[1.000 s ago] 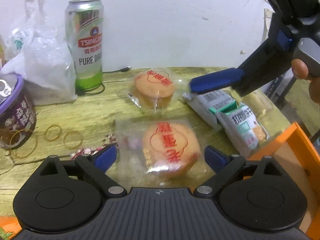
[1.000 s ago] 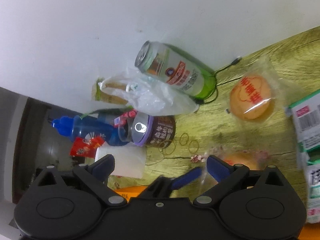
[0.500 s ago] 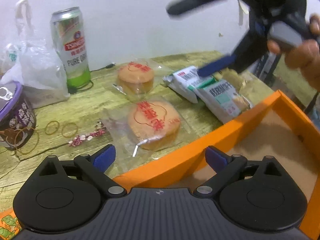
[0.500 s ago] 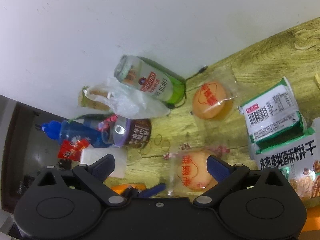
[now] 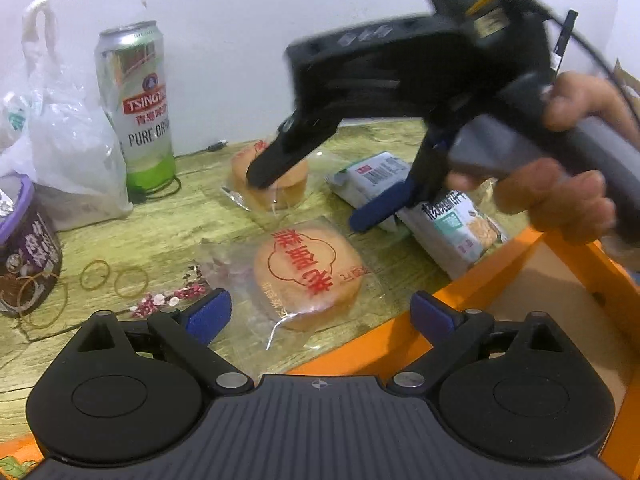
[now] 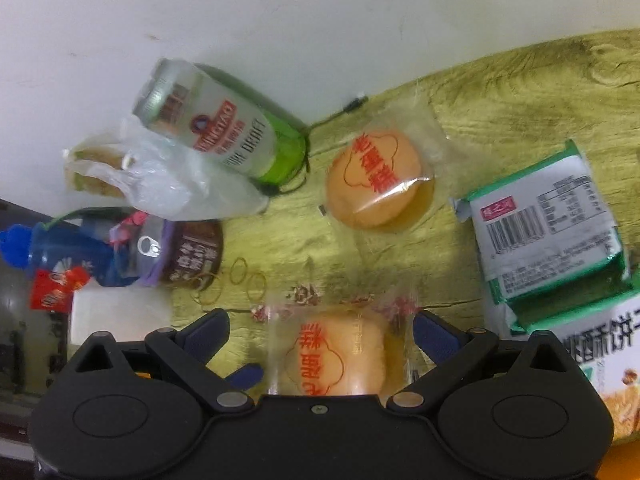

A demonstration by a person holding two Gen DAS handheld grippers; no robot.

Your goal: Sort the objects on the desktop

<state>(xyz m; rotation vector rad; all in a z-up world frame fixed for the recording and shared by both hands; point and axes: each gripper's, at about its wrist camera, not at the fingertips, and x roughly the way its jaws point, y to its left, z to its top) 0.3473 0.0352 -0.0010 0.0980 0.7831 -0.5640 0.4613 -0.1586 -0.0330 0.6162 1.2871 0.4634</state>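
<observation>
Both my tongs, left [image 5: 316, 314] and right [image 6: 320, 334], gape over the near clear-wrapped round orange cake [image 5: 307, 276]; next, clamp it.

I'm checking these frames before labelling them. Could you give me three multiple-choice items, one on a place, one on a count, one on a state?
1. Where does the beer can stand?
A. in the orange box
B. upright on the table by the wall
C. lying on the biscuit packs

2. How many wrapped round cakes lie on the table?
A. one
B. two
C. four

3. How do the fingers of the left gripper stand?
A. spread open, holding nothing
B. shut on the near cake
C. shut on a rubber band

Answers: 1 B, its green base rests on the table against the white wall. 2 B, a near cake and a far cake. 3 A, both blue pads sit apart, the near cake lying beyond them.
</observation>
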